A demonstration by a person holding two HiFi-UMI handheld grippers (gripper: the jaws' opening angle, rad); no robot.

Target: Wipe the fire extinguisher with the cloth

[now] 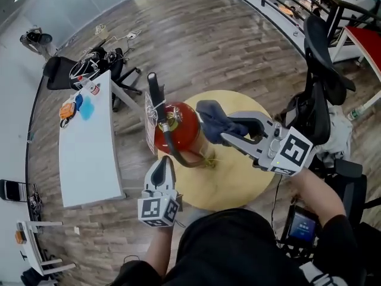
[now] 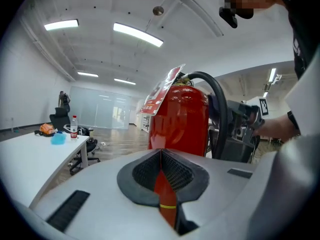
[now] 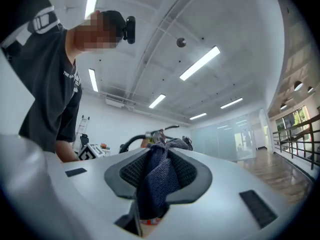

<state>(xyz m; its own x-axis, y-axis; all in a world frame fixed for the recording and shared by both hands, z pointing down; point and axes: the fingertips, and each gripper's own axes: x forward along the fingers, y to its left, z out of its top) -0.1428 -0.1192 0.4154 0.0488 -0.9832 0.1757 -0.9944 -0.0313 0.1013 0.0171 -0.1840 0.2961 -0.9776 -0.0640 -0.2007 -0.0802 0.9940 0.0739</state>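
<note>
Beside the partly hidden fire extinguisher (image 1: 178, 128), right fingers (image 3: 189, 172) clamp cloth (image 1: 217, 117); left fingers (image 2: 144, 172) closed

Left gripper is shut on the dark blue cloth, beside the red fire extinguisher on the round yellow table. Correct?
No: the right gripper is shut on the dark blue cloth, beside the red fire extinguisher on the round yellow table. The right gripper view shows it.

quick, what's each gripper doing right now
left gripper: closed, nothing between its jaws
right gripper: closed on the dark blue cloth
</note>
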